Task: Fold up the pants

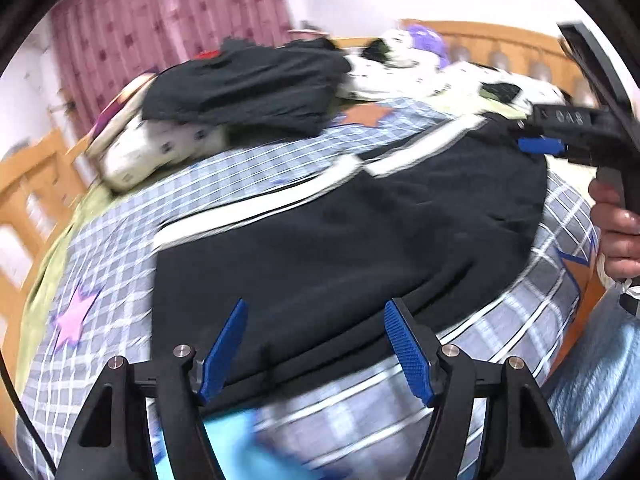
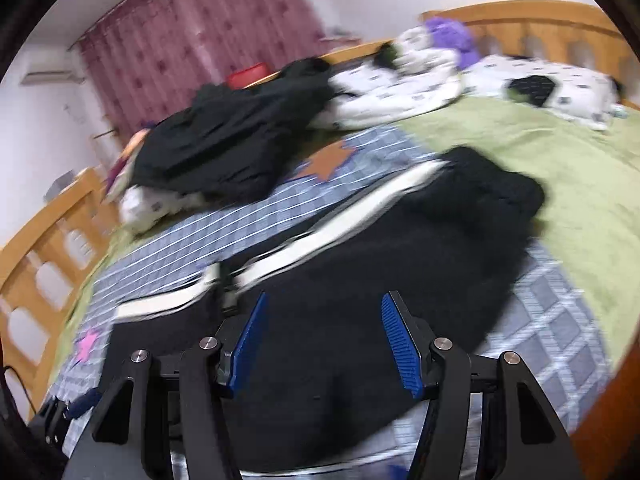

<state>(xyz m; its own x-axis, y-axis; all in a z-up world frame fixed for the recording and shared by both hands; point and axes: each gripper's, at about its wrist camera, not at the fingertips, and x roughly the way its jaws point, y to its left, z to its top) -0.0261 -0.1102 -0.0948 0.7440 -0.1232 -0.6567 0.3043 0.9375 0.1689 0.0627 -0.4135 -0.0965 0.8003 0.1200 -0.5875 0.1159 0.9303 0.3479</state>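
while the black pants (image 1: 352,232) lie spread on the checked blanket (image 1: 120,248) of the bed, their long axis is seen running from the lower left of the left wrist frame to the upper right, with a white side stripe (image 1: 256,208) marking the far edge. the left gripper (image 1: 316,344) is held over the near hem at the bottom centre of that frame, its blue fingers (image 1: 408,352) standing wide with nothing pressed between them; the cloth lies just ahead and beneath. the right gripper (image 2: 320,344) is likewise seen with fingers parted and empty, black fabric directly below it in the right wrist frame. in the left wrist view the right gripper is also found at the upper right, at the far end of the pants, gripped by a hand (image 1: 616,236). each end is thus judged to be nearer its own gripper. white digits (image 1: 570,118) are printed on that gripper's body; they seem to read "018", though blur leaves this uncertain. no brand can be read on the pants.
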